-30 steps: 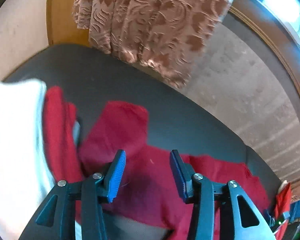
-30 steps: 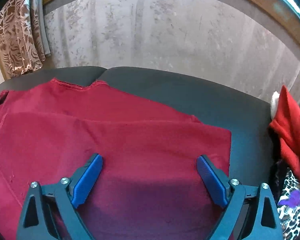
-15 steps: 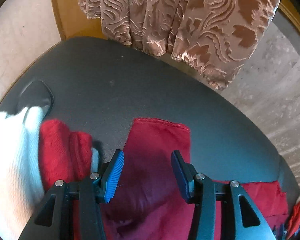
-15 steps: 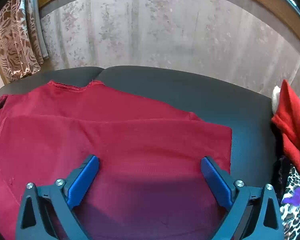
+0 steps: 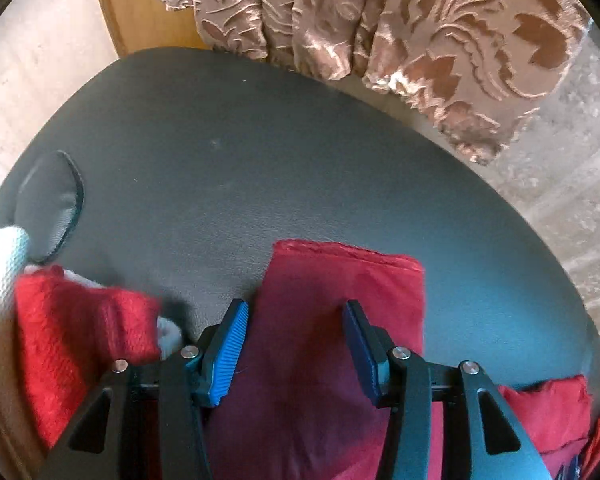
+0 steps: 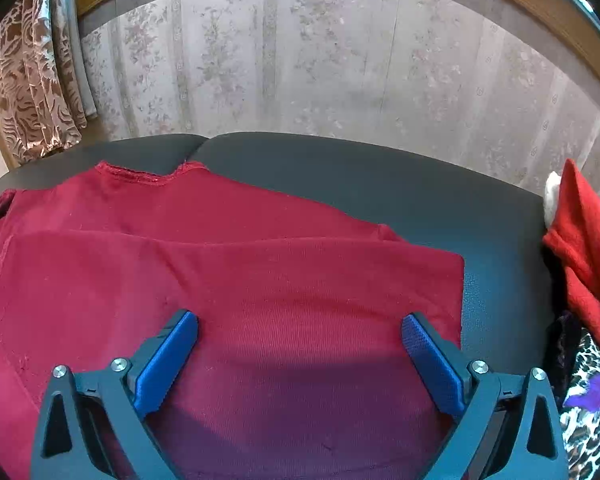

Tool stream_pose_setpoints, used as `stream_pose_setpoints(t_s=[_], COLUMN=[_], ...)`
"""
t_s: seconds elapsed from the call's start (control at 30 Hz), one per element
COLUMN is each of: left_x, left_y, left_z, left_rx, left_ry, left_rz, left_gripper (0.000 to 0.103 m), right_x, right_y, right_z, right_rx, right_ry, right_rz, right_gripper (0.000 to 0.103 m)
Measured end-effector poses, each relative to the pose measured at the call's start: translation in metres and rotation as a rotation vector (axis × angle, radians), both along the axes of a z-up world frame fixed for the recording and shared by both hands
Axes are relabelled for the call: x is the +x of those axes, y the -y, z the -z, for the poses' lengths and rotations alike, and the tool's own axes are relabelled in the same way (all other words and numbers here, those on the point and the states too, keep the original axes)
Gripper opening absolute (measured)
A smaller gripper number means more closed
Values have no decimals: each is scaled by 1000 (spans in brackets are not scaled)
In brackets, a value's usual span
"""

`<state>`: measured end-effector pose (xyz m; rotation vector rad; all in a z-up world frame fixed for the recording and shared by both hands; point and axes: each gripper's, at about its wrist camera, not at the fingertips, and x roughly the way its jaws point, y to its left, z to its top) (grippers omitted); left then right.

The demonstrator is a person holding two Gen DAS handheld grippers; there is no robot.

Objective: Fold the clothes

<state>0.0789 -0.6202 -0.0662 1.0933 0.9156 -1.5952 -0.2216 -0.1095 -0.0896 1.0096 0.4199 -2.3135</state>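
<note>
Dark grey padded surface [image 6: 380, 184] carries every item listed; patterned wallpaper stands behind it.

Your right wrist view, near to far: your right gripper [image 6: 300, 356], fingers spread wide and released, hovering over the dark red shirt [image 6: 236, 280]. You cannot tell whether the pads touch the cloth. Shirt lies flat, one layer folded across the body, neckline at 11 o'clock. Bright red fleece garment [image 6: 584, 248] heaped at 3 o'clock, off the shirt's edge; leopard-print fabric [image 6: 588, 400] below it at 4 o'clock. Brown damask curtain [image 6: 28, 80] at 10 o'clock.

Your left wrist view only: your left gripper [image 5: 296, 348], fingers parted and unclenched, straddling a red sleeve [image 5: 340, 292] that reaches toward 12 o'clock, cuff lying on the grey padding. Fuzzy red cloth [image 5: 80, 336] with white cloth [image 5: 4, 256] at 9 o'clock. An oval stitched patch [image 5: 48, 204] in the padding at 10 o'clock. Curtain [image 5: 420, 32] fills 12 to 2 o'clock.
</note>
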Motion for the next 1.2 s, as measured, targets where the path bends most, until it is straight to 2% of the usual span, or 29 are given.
stream_pose_setpoints(t_s=[0.2, 0.27, 0.3, 0.33, 0.4, 0.57, 0.83, 1.03, 1.1, 1.2], left_x=[0, 0, 0, 0, 2, 3, 3, -36, -57, -97], left_y=[3, 1, -1, -2, -5, -23, -62, -134, -163, -215], left_z=[2, 1, 0, -2, -7, -32, -84, -112, -104, -80], left_rx=[-3, -5, -5, -2, 6, -71, -137, -147, -128, -108], left_ry=[-11, -22, -36, -58, -114, -196, -417, -630, -662, -650], left_rz=[-20, -23, -23, -24, -33, -4, 17, 113, 165, 271], left_gripper=[50, 47, 37, 22, 9, 8, 8, 8, 8, 8], right_x=[1, 1, 1, 0, -1, -1, 0, 0, 0, 0], right_y=[0, 0, 0, 0, 1, 1, 1, 1, 0, 0], right_z=[0, 0, 0, 0, -1, -2, -3, -3, -2, -2], right_rx=[-1, 0, 0, 0, 1, 3, -4, -7, -7, -9], right_ry=[-1, -1, 1, 2, 6, 9, 16, 18, 18, 20], right_rz=[1, 1, 1, 1, 0, 2, 3, 2, 3, 3], right_gripper=[103, 103, 103, 103, 103, 103, 103, 103, 103, 103])
